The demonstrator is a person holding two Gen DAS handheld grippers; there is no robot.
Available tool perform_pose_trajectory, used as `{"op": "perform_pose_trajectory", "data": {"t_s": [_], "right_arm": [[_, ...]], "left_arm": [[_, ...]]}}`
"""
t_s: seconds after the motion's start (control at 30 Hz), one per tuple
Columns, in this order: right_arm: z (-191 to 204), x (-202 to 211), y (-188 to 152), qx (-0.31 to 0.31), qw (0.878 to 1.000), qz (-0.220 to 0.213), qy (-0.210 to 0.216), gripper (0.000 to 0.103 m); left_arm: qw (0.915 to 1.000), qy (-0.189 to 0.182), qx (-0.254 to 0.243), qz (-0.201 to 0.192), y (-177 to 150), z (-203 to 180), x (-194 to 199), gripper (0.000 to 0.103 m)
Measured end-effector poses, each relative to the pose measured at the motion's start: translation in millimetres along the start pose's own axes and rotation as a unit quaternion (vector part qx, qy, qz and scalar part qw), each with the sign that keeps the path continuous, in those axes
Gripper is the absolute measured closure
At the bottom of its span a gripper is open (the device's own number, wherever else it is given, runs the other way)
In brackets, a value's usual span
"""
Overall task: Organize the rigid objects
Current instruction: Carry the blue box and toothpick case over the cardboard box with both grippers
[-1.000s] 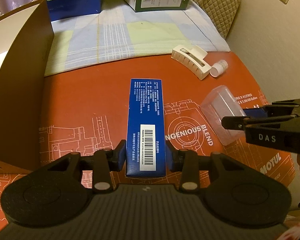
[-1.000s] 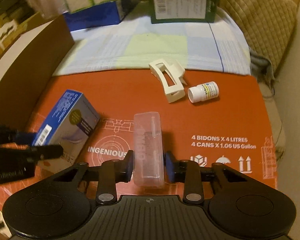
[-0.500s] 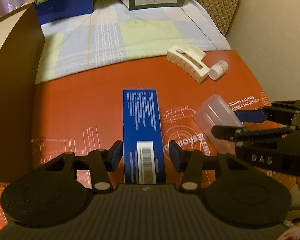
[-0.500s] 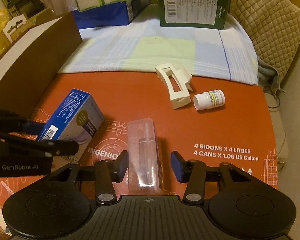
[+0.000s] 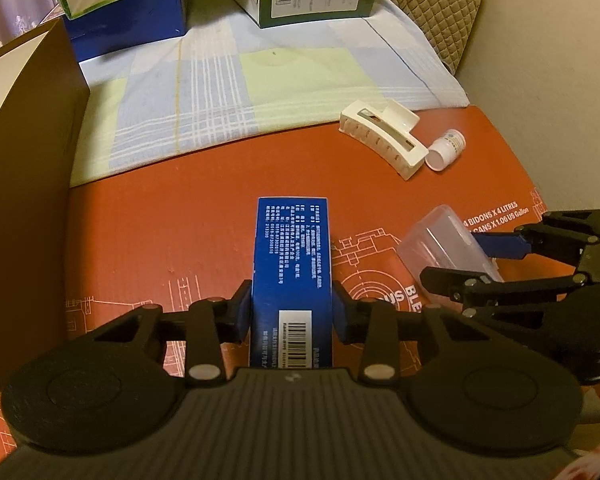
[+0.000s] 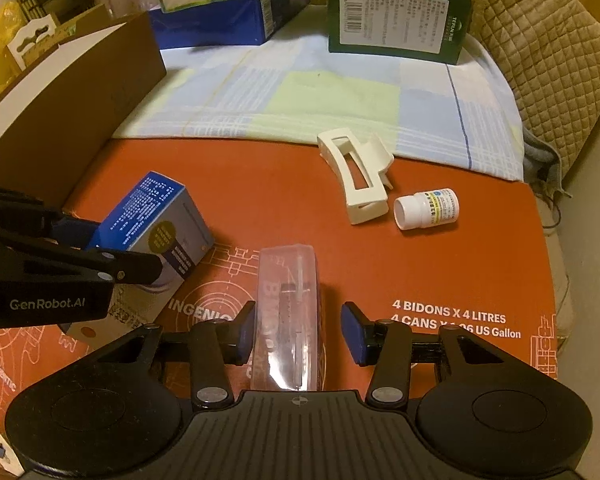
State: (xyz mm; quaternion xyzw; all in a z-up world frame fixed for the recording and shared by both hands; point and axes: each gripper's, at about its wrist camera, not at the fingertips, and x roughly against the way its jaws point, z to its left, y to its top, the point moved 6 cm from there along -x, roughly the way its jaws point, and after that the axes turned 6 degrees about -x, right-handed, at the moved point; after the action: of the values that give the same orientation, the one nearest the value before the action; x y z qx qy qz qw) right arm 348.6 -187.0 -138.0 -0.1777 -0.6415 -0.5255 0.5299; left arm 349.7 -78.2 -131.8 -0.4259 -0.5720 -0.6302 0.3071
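A blue carton (image 5: pixel 292 272) lies on the orange cardboard sheet (image 5: pixel 172 216). My left gripper (image 5: pixel 292 312) is shut on the carton's sides; the carton also shows in the right wrist view (image 6: pixel 156 224). A clear plastic case (image 6: pixel 288 312) lies between the fingers of my right gripper (image 6: pixel 300 332), which is open with a gap on the right side. The case also shows in the left wrist view (image 5: pixel 444 244). A white hair claw clip (image 6: pixel 356 180) and a small white pill bottle (image 6: pixel 426 208) lie farther back.
A brown cardboard box wall (image 5: pixel 28 184) stands on the left. A checked cloth (image 5: pixel 228 92) covers the back, with a green box (image 6: pixel 396 20) and a blue box (image 6: pixel 220 20) on it. A wall (image 5: pixel 548 80) is on the right.
My left gripper has closed again on the blue carton after standing open half a second ago. My right gripper has opened wider off the clear case.
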Motion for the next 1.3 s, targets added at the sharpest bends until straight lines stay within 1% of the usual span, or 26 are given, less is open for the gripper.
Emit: {"op": "perform_pose_trajectory", "data": {"t_s": [0.03,0.07,0.53,0.93,1.07,1.3], "right_arm": [[0.3,-0.5,-0.2,0.002,1.0,0.001,0.0,0.066],[0.6,-1.1,-0.5,0.004,1.0,0.002,0.0,0.074],[1.3,3.7,-1.8,0.011,1.0,-0.008,0.004,0.075],[9.2,15.8,2.4,0.02,0.999,-0.023,0.013,0.075],[13.8,21.4,4.7,0.024,0.999,-0.03,0.017,0.075],[24.9,34.4,13.5,0.028,0.998,-0.046,0.028,0.075]], "left_arm": [[1.0,0.001,0.0,-0.001,0.0,0.5,0.0,0.069],[1.0,0.003,0.003,-0.002,0.1,0.5,0.2,0.069],[0.9999,0.007,0.002,-0.007,-3.3,2.7,2.8,0.069],[0.9995,0.012,0.007,-0.027,-3.0,4.6,20.0,0.069],[0.9992,0.011,0.01,-0.037,-1.3,5.9,28.8,0.069],[0.9975,0.012,0.017,-0.068,5.7,13.0,53.6,0.069]]}}
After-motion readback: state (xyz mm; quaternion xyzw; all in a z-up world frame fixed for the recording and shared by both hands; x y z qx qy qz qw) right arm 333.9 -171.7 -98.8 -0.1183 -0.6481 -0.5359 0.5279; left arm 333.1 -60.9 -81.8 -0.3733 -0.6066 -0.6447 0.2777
